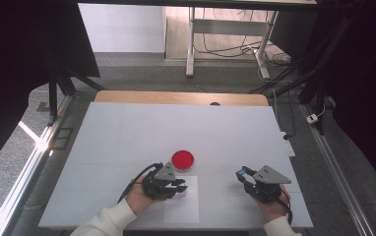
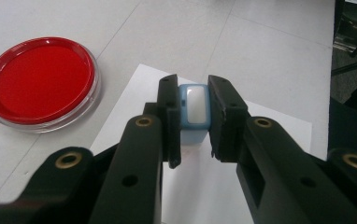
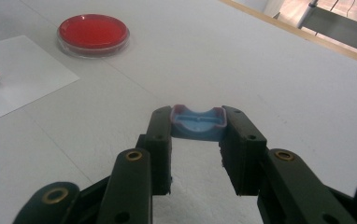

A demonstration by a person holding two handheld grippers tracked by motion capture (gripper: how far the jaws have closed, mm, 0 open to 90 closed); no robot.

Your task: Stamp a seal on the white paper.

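Clamping a small blue stamp [image 2: 194,106] between closed jaws, the left gripper [image 2: 194,122] holds it upright over the white paper sheet [image 2: 279,135], just beside the round red ink pad [image 2: 39,81]. Off to the right, the right gripper [image 3: 198,127] pinches the stamp's blue cap [image 3: 198,122] above the table [image 3: 270,70].

Past my counter [image 1: 127,128] I see a white-legged metal frame [image 1: 191,44] on the floor, tangled cables [image 1: 235,49] beneath it, black curtains [image 1: 23,49] either side.
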